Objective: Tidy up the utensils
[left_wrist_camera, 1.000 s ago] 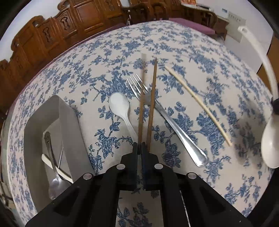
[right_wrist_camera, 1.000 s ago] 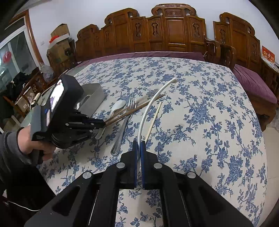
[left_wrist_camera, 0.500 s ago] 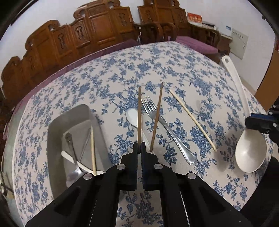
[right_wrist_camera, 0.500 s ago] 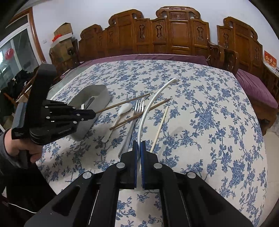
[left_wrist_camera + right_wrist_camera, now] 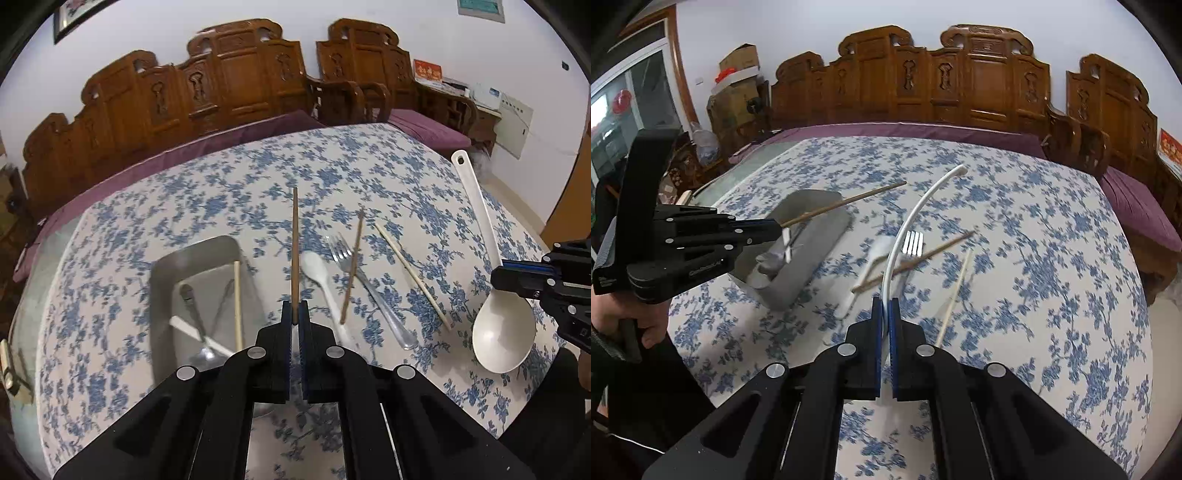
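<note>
left hand-held gripper (image 5: 294, 314): pinching chopstick (image 5: 294, 251) end; light, stiff, slips
right hand-held gripper (image 5: 885, 310): pinching ladle (image 5: 916, 225) handle; light

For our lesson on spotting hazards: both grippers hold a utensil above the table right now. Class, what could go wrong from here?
1. The left gripper pinches the dark brown wooden chopstick at its very end, so it could pivot or slip before reaching the grey metal tray.
2. The long white plastic ladle in the right gripper might swing into that chopstick.

Matt grey metal tray (image 5: 199, 254), glossy steel fork (image 5: 373, 295), smooth white plastic ladle (image 5: 502, 332), blue-flowered cloth-covered counter (image 5: 369, 166).
</note>
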The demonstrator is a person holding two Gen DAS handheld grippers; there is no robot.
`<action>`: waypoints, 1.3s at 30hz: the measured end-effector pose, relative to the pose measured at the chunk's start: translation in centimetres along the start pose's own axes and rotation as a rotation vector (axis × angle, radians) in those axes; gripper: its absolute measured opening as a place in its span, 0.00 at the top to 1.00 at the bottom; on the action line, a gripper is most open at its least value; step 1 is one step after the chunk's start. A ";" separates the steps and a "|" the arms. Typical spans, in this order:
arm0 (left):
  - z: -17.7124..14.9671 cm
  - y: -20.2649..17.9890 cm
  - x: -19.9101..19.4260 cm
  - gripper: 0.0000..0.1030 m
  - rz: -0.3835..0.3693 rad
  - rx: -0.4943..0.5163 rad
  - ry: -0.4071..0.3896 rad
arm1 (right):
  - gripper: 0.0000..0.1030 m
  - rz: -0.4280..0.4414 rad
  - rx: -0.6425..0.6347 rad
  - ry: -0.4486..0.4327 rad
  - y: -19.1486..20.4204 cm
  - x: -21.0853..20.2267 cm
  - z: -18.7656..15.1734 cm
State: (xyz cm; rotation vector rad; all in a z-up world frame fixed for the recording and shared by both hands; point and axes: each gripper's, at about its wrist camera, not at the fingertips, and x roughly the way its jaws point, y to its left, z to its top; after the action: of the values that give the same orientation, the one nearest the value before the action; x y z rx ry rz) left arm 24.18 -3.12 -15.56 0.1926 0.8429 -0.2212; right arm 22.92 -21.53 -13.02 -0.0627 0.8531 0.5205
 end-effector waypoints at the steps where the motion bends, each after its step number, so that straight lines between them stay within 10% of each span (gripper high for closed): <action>1: -0.1 0.3 -0.3 0.98 0.003 -0.003 -0.002 | 0.96 0.005 -0.006 -0.003 0.4 0.0 0.2; 24: -5.7 8.7 -2.9 0.98 0.126 -0.081 0.065 | 0.96 0.098 -0.102 0.000 8.9 3.4 3.4; 39: -6.0 8.4 0.6 0.97 0.069 -0.122 0.109 | 0.96 0.107 -0.108 0.023 9.8 5.0 4.2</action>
State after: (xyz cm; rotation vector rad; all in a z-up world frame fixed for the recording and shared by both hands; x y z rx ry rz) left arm 22.52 6.36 -19.22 0.1198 0.9530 -0.0946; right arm 24.08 -9.79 -12.39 -0.1227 0.8537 0.6678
